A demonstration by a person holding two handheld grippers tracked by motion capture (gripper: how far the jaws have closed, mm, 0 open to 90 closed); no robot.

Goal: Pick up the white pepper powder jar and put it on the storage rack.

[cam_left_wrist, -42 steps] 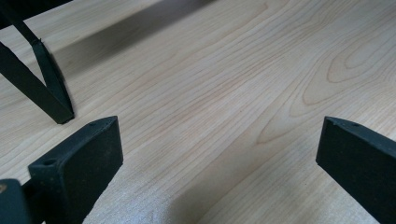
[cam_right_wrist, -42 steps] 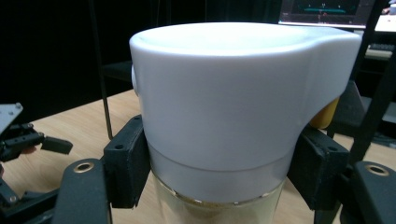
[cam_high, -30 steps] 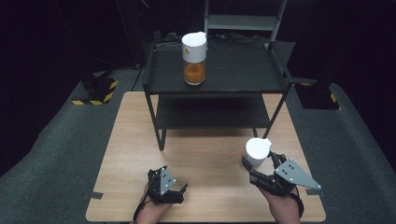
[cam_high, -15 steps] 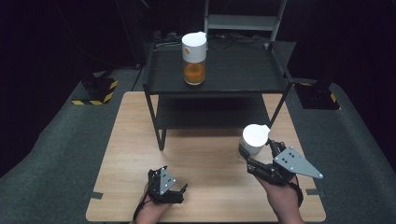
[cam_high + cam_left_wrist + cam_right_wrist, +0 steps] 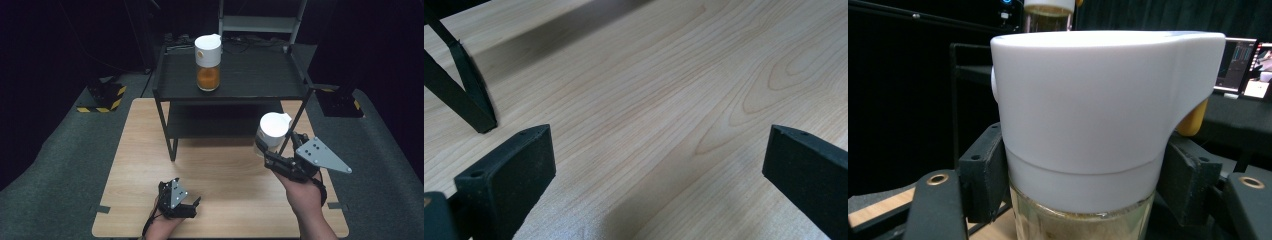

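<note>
Dark room, black curtains all round; light wood desk point(image 5: 150, 165) carries a black two-tier shelf rack point(image 5: 250, 80) at its far half. Held jar point(image 5: 272, 131): glass body, tall white lid with a spout bulge, tan powdery fill showing under the lid. It sits upright in the right gripper point(image 5: 280, 150), jaws clamped on it just below the lid, off the desk surface, in front of the rack's right front leg point(image 5: 295, 122) and overlapping it in the high view. Right gripper view adds what the high view can't: jaw pads point(image 5: 983, 175) pressed against both sides of the jar point(image 5: 1098, 125), a yellow tab point(image 5: 1193, 120) tucked under the spout, lit monitors point(image 5: 1243, 70) behind on the right. Second jar point(image 5: 207, 62), same white lid, orange fill, stands on the rack's top shelf, left of centre, well apart from the held one. Left gripper point(image 5: 182, 207) low at the desk's near edge, well in front of the rack; left gripper view shows its jaws spread wide over bare wood, nothing between, one rack leg point(image 5: 469, 95) at upper left.
</note>
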